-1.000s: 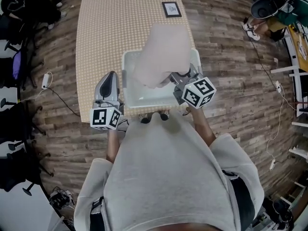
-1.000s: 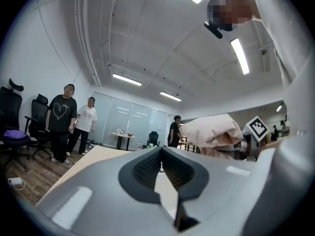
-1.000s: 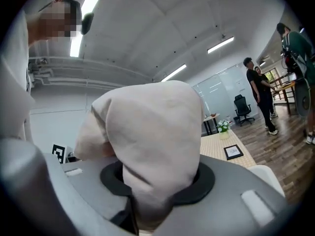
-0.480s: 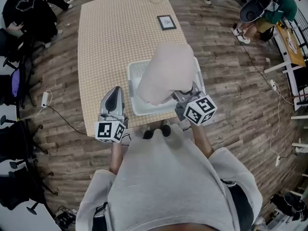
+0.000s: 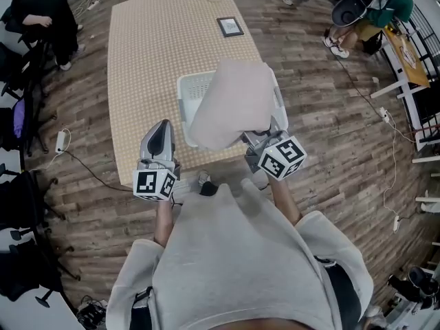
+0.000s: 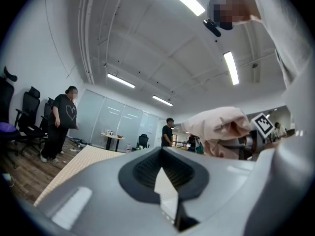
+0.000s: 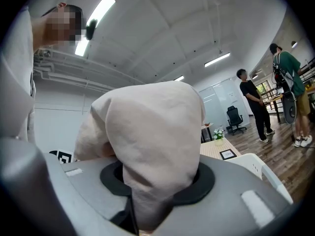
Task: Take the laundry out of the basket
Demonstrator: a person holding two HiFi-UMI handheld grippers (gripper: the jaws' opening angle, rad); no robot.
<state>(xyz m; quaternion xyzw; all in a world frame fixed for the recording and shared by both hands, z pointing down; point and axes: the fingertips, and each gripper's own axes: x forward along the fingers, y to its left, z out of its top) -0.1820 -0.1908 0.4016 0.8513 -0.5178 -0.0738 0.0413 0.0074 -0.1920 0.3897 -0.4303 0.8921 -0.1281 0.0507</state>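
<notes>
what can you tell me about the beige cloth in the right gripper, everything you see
The cloth is plain pale beige fabric, soft and matte, with no print visible. The right gripper is shut on a bunched fold at its near edge, and the rest drapes over the gripper in a rounded, lightly creased mound. It is held above the white basket on the table, hiding most of it in the head view. Whether it touches the basket cannot be told.
</notes>
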